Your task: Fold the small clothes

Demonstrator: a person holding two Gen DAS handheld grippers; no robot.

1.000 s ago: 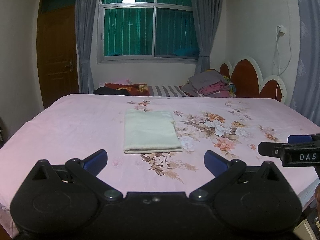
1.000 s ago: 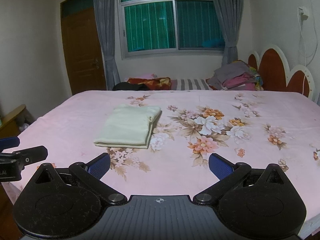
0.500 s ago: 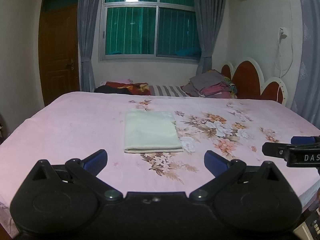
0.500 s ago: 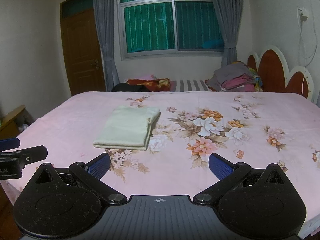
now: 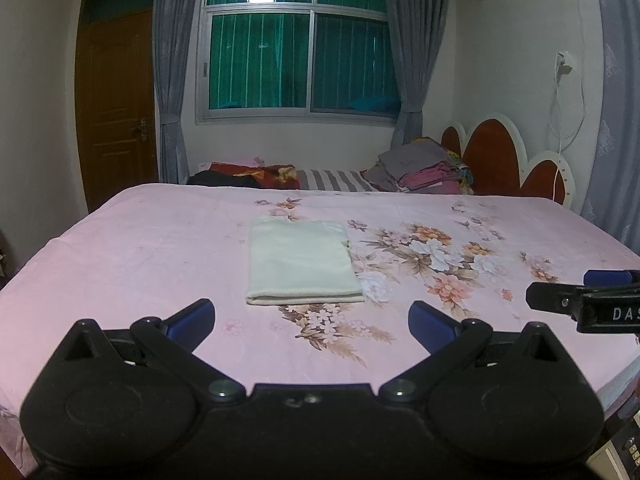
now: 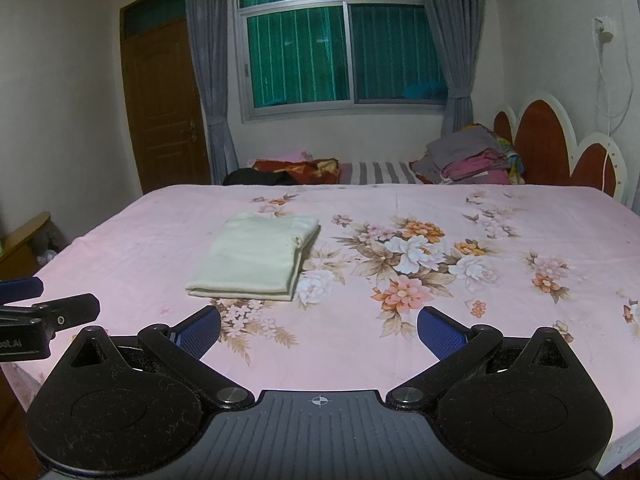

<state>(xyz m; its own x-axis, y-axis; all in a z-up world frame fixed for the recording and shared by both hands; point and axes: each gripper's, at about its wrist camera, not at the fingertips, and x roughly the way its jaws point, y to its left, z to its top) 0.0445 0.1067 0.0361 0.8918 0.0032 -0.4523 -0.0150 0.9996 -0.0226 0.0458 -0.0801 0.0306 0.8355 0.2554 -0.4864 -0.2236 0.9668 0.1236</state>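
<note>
A pale yellow garment (image 5: 301,262) lies folded into a neat rectangle on the pink floral bedsheet (image 5: 140,248). It also shows in the right wrist view (image 6: 256,260). My left gripper (image 5: 312,322) is open and empty, held back near the bed's front edge, short of the garment. My right gripper (image 6: 319,330) is open and empty, to the right of the left one. The right gripper's tip shows at the right edge of the left wrist view (image 5: 580,300). The left gripper's tip shows at the left edge of the right wrist view (image 6: 48,312).
A stack of folded clothes (image 5: 420,170) and dark and red bedding (image 5: 248,174) lie behind the bed's far edge. A red and white headboard (image 5: 504,160) stands at the right. A wooden door (image 5: 116,108) is at the left, a window (image 5: 296,44) behind.
Both grippers have drawn slightly back and up from the bed. The folded garment has not moved.
</note>
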